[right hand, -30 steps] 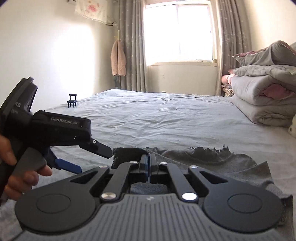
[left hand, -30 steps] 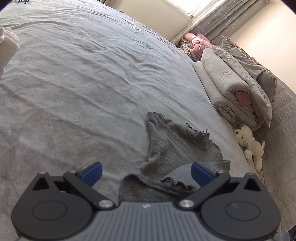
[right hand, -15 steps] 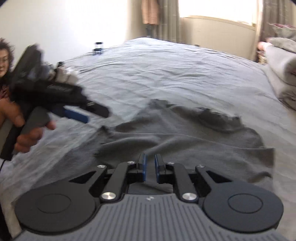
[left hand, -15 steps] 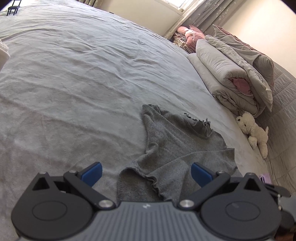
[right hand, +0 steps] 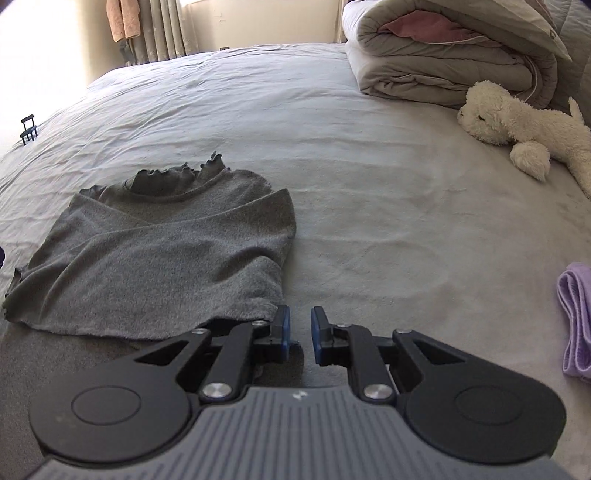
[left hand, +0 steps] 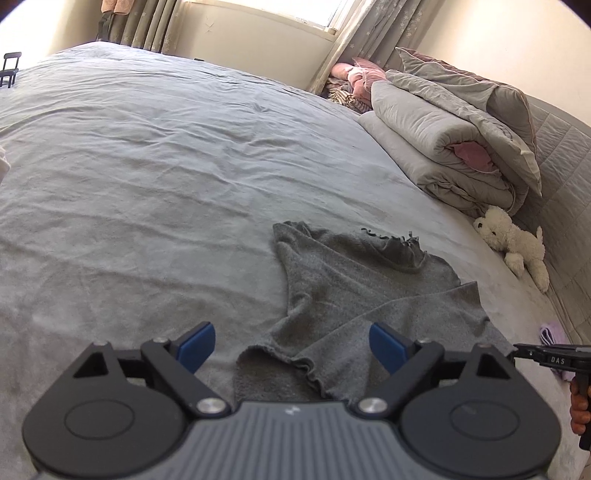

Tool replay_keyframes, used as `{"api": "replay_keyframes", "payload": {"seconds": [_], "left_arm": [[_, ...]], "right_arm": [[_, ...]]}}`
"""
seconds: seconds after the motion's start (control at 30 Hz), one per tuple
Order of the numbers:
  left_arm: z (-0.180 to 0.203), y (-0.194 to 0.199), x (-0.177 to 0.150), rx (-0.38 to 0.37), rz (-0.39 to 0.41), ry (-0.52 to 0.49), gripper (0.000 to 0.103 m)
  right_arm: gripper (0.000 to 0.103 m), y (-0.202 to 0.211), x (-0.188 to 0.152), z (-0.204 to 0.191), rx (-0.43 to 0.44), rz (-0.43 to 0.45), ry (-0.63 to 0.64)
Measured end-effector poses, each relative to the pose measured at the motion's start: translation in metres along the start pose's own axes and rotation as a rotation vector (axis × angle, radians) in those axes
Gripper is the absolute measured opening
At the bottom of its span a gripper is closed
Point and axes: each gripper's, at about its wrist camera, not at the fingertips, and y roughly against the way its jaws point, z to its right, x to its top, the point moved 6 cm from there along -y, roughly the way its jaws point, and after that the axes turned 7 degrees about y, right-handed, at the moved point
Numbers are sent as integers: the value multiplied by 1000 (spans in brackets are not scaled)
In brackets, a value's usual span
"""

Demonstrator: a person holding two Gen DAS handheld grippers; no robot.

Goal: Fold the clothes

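- The grey knit top lies flat on the bed sheet, partly folded: one side panel is laid diagonally across the body, and the frilled neckline points toward the far end of the bed.
- In the left wrist view the same top sits just ahead of the tool, its ruffled hem curling near the lower edge of the picture.
- The left gripper hovers over that near hem with its blue pads far apart; the jaws are closing, and the cloth lies below the gap without either pad pressing it.
- The right gripper sits at the near right corner of the top, its pads drawn close with a narrow gap between them. Nothing is pinched there; the left pad stands just beside the fabric edge.
- A hand holding the other tool shows at the right edge of the left wrist view.
- A white plush dog lies on the sheet well to the right of the top, just before a folded grey duvet.
- A lilac cloth lies at the right edge.
- Curtains hang at the far wall.
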Motion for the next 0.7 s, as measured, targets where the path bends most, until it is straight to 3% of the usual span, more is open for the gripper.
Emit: {"api": "replay_keyframes", "payload": {"seconds": [0.13,0.17,0.2,0.23,0.37,0.4,0.5,0.63,0.7], "left_arm": [[0,1,0,-7,-2,1,89],[0,1,0,-9,-3,0,89],[1,1,0,-11,-5,1,89],[0,1,0,-12,-7,6,90],[-5,-2,1,-4,-12,28,90],[-5,-2,1,-3,-13,30,90],[-6,-3,0,-2,-17,27,90],[-5,-1,0,-10,-16,29,90],[-5,-1,1,-11,-17,31,90]], "right_arm": [[20,4,7,7,33,39,-76],[25,5,9,8,41,49,-95],[39,5,9,9,43,51,-108],[43,4,9,8,52,52,-111],[43,3,10,-3,118,49,-103],[43,-2,8,-5,100,24,-92],[8,-13,3,-6,25,-35,-71],[7,0,10,-2,-13,26,-103],[7,-5,8,-3,-35,6,-79]]}}
